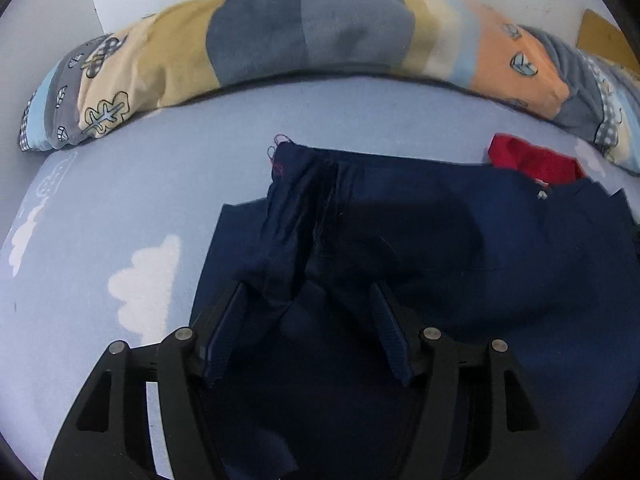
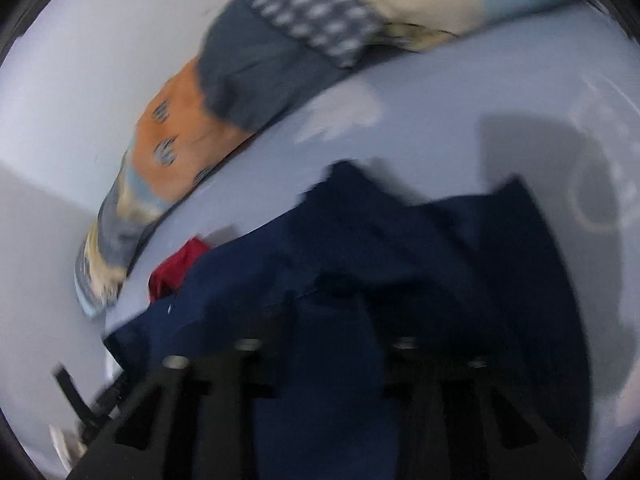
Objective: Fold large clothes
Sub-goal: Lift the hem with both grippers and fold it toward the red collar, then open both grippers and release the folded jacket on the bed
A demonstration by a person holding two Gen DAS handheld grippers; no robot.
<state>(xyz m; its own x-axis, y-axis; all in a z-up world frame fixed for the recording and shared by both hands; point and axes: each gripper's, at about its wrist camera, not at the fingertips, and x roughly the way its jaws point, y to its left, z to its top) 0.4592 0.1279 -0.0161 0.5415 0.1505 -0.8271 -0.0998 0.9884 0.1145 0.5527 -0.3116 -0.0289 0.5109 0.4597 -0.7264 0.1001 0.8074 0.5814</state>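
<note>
A large navy garment point(image 1: 440, 220) lies spread on the bed, with a red part point(image 1: 532, 160) showing at its far right edge. My left gripper point(image 1: 308, 286) hangs low over the near left part of it, open. A raised fold of navy cloth point(image 1: 280, 272) stands between its fingers, and the pads are clear of it. The right wrist view is blurred. There my right gripper point(image 2: 332, 312) is down on the same navy garment point(image 2: 400, 240), with cloth filling the gap between its fingers. Whether the pads press on it is lost in the blur. The red part point(image 2: 176, 264) lies to the left.
The bed has a light blue sheet point(image 1: 140, 184) printed with white clouds. A long patchwork bolster point(image 1: 320, 32) lies along the far edge against the white wall point(image 2: 80, 60). A brown board point(image 1: 604, 36) shows at the far right.
</note>
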